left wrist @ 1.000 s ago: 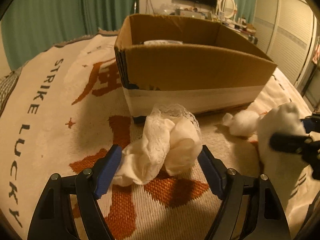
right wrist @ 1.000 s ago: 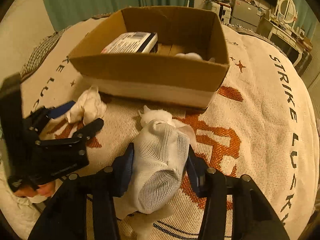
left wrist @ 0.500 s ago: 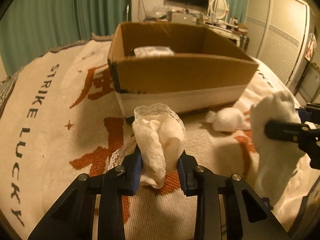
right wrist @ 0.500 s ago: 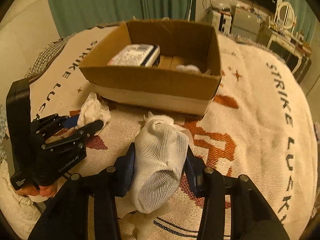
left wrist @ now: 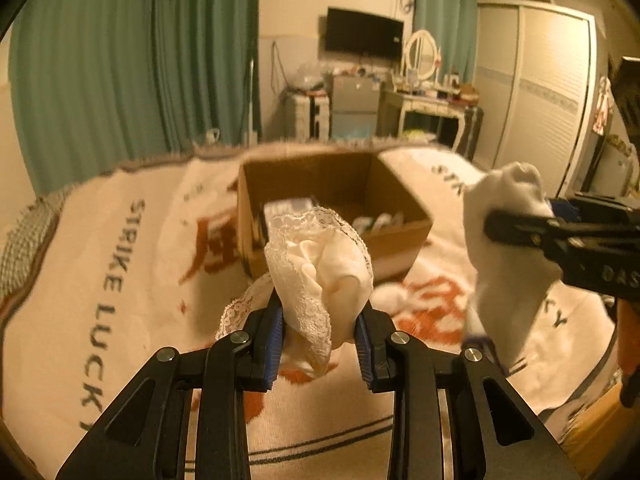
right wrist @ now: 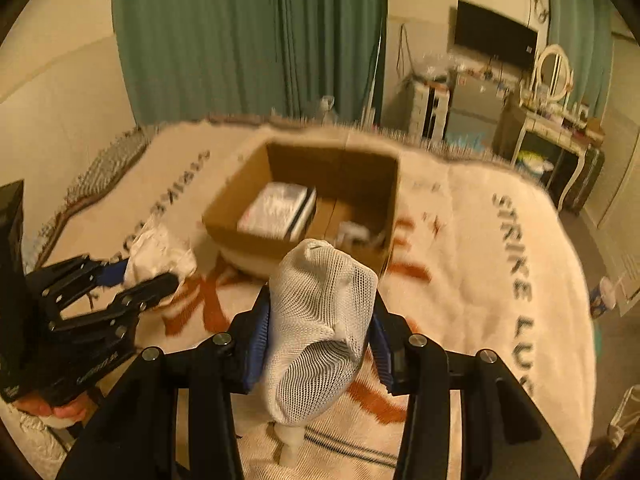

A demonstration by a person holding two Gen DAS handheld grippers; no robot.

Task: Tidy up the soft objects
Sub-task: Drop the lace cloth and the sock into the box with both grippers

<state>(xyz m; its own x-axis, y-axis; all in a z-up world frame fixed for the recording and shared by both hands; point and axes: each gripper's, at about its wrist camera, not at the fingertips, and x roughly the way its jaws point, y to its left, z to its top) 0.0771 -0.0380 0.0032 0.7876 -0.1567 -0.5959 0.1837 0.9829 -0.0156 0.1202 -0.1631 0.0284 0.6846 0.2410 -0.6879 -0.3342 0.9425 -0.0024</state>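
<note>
Change: both grippers had risen off the blanket (left wrist: 120, 300) since a second before, each with its bundle.
Left gripper (left wrist: 319, 338): pinched a lace-trimmed cloth (left wrist: 320, 276).
Right gripper (right wrist: 320, 334): clamped a white mesh sock (right wrist: 320, 320).
Cardboard box (right wrist: 320, 200): ahead of both fingertips, possibly below.
Cotton ball (left wrist: 390, 296): blurred, right of the left fingers.

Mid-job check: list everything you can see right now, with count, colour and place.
Lace cloth: one, cream, clamped in left gripper, lifted.
Mesh sock: one, white, clamped in right gripper, lifted.
Cardboard box: one, brown, open, mid-blanket.
Flat packet: one, white, inside box at left.
Small items: white, blurred, inside box at right.
Fluffy wad: one, white, on blanket before box.
Blanket: one, cream with orange and dark lettering.
Left gripper: black, blue pads.
Right gripper: black, blue pads.
</note>
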